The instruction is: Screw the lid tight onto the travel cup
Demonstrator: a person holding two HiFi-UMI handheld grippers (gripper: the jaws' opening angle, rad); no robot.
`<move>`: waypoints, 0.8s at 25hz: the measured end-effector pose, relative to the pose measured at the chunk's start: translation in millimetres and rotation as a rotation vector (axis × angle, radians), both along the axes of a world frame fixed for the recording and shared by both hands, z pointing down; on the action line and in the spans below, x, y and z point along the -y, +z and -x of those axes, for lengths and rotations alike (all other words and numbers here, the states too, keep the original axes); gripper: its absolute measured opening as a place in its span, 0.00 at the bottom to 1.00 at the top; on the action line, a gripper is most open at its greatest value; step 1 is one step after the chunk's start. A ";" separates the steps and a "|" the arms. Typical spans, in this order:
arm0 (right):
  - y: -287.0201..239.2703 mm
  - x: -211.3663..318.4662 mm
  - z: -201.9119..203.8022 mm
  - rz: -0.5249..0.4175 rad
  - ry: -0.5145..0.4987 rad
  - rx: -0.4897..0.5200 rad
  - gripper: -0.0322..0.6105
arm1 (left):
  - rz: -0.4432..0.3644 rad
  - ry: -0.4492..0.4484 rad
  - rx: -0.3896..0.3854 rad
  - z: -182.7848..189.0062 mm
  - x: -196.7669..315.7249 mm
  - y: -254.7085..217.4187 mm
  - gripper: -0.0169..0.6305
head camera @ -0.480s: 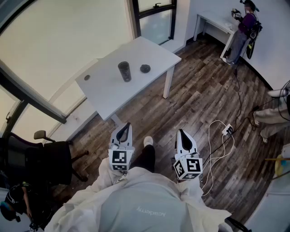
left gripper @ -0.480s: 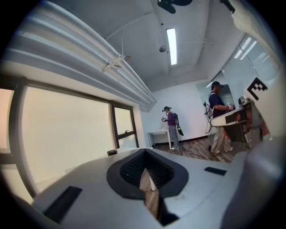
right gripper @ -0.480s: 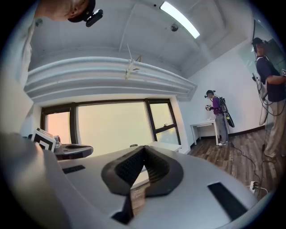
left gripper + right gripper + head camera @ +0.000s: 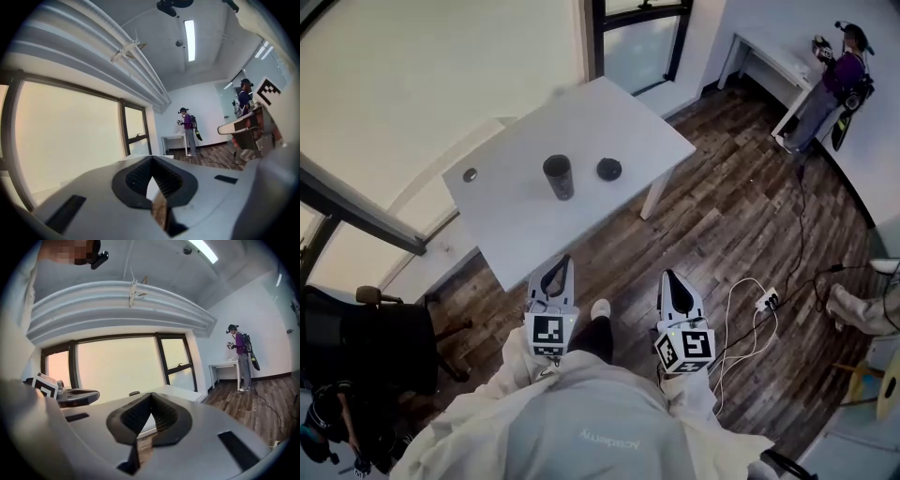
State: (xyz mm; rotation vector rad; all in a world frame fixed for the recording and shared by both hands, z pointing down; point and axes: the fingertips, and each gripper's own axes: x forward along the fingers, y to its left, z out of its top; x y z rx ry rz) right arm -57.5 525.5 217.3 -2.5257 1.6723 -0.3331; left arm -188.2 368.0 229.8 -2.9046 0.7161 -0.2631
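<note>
Standing short of the white table (image 4: 581, 112), you have a black office chair (image 4: 375, 337) far left by the window. On the table, left to right, are a small round object (image 4: 470, 174), the travel cup (image 4: 559, 176), upright and uncapped with its inside too dark to read, and its lid (image 4: 608, 169) near but apart. Your left gripper (image 4: 562, 265) and right gripper (image 4: 668, 278) hang over the wood floor (image 4: 722, 206), both closed on nothing and well apart from the cup.

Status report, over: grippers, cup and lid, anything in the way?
Left gripper and right gripper shut, empty, short of the table. Travel cup upright, lid beside it, apart. Nothing blocking approach.
</note>
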 end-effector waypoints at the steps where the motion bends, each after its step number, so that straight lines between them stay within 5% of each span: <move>1: 1.8 23.1 -11.9 0.005 -0.014 0.005 0.08 | 0.003 -0.015 0.007 -8.9 20.8 2.4 0.04; 9: 1.8 172.6 -89.7 0.026 -0.101 0.021 0.08 | 0.020 -0.105 0.010 -70.3 153.0 -2.5 0.04; 20: 2.5 253.5 -148.1 0.035 -0.163 0.012 0.08 | 0.016 -0.217 -0.020 -89.4 216.1 -2.0 0.04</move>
